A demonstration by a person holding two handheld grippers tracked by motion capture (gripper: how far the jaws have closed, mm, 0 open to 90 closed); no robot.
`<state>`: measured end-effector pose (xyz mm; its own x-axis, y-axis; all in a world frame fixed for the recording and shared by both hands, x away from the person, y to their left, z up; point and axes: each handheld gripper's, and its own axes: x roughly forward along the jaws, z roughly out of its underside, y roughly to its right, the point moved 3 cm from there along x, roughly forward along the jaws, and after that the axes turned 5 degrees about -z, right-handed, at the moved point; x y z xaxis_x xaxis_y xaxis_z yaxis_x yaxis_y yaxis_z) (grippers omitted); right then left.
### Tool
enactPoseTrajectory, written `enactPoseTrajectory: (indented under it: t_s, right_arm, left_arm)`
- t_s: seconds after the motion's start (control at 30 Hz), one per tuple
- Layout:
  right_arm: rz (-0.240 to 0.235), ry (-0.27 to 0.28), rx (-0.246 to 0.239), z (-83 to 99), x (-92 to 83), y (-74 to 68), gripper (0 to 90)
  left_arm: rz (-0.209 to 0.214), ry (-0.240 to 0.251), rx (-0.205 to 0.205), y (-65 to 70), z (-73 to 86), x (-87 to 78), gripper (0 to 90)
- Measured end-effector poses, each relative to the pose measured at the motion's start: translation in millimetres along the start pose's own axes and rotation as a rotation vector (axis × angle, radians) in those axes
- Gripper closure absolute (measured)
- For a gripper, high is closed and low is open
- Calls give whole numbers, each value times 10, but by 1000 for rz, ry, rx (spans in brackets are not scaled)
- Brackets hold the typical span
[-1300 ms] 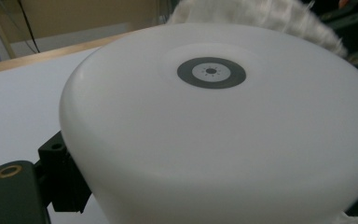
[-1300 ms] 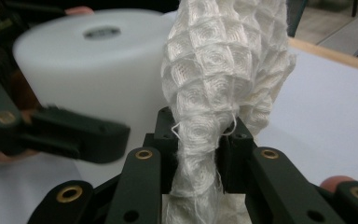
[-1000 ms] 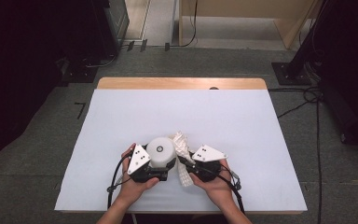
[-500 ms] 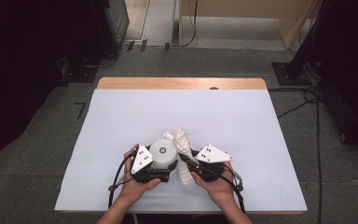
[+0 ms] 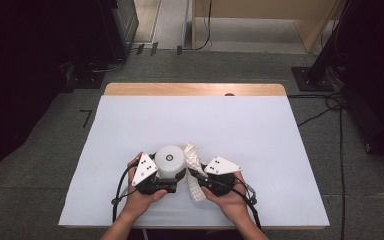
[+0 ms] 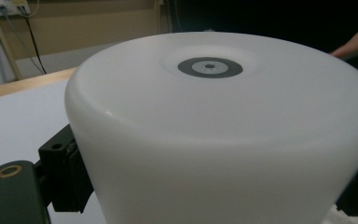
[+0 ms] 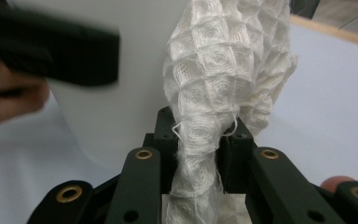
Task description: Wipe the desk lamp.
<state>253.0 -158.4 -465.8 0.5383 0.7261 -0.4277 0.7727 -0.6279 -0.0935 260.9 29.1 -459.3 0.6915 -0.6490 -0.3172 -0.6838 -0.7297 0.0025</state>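
Grey carpet floor point(image 5: 40, 165), wood table point(image 5: 195, 89), dark surrounds.

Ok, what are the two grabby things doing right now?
Left gripper clamped on white cup. Right gripper shut on white cloth, right beside cup. Nothing in the way.

Both forearms enter from the near edge of the table and converge, hands close together. The left hand point(image 5: 141, 197) holds the left gripper point(image 5: 166, 181) with its jaws spread wide — clamped on either side of a white cylinder point(image 5: 170, 161). The right hand point(image 5: 230, 200) holds the right gripper point(image 5: 196, 176), jaws angled toward the left one — pinched narrowly on a white cloth point(image 7: 214, 107).
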Motion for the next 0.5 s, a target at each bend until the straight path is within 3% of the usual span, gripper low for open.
enactPoseTrajectory:
  t_s: [0.1, 0.23, 0.37, 0.5]
  right_arm:
    - [21, 39, -5, -60, -83, 14, 725]
    - [40, 67, -2, -89, -139, 60, 724]
    - [73, 55, 10, -57, -137, 113, 724]
    - [82, 47, 24, -28, -130, 142, 724]
  left_arm:
    - [4, -23, 25, 46, 51, 56, 85]
    - [-16, -3, 25, 15, 116, 99, 84]
    - [-68, -28, 50, -43, 182, 135, 84]
    - [-59, -44, 44, -57, 201, 151, 84]
